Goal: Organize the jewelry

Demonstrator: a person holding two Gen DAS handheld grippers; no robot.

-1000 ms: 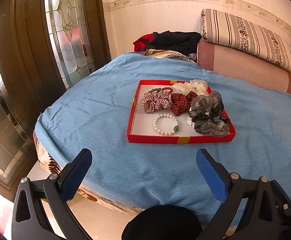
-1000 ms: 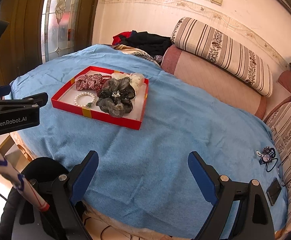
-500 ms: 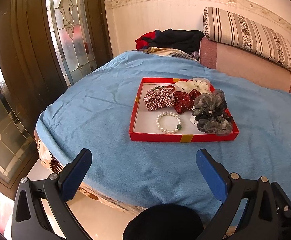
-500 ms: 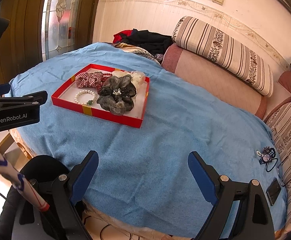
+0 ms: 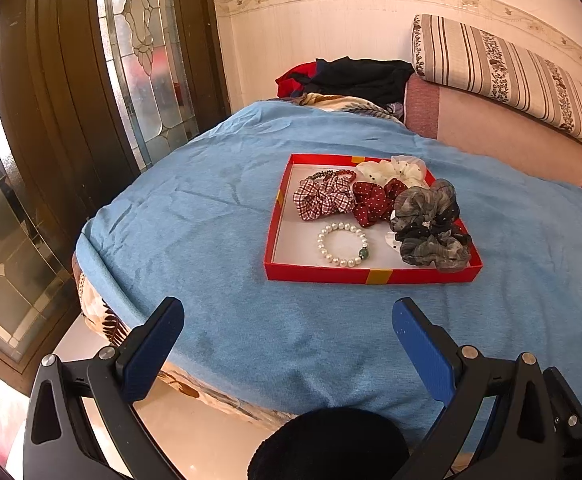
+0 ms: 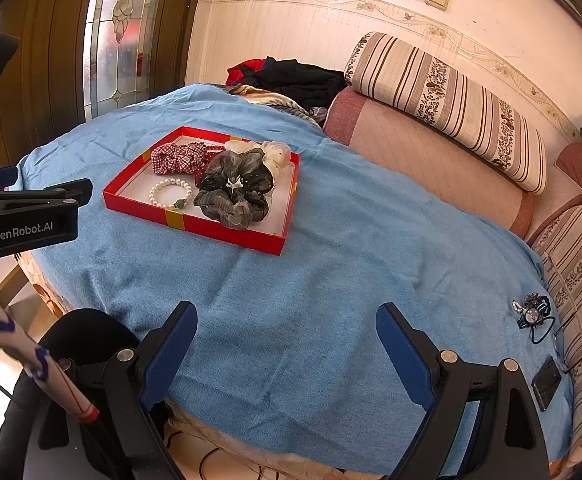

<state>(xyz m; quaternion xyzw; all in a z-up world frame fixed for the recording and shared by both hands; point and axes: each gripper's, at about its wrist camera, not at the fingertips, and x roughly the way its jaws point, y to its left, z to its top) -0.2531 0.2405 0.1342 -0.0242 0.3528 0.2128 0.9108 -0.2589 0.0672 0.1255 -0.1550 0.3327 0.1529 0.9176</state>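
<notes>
Left wrist view: the left gripper [image 5: 287, 320] hovers over the near edge of the blue blanket [image 5: 211, 240], fingers [image 5: 153, 346] wide apart and holding nothing. At 1 o'clock the red tray [image 5: 365, 276] carries a pearl bracelet [image 5: 343, 245], a checked scrunchie [image 5: 323, 198], a red dotted one [image 5: 373, 202], a white one [image 5: 399, 170] and a grey one [image 5: 431, 224]. Right wrist view: the right gripper [image 6: 287, 328] is likewise spread and empty; the tray [image 6: 195, 222] lies at 11 o'clock, a blue hair tie [image 6: 533, 314] at 3 o'clock near a phone [image 6: 547, 382].
</notes>
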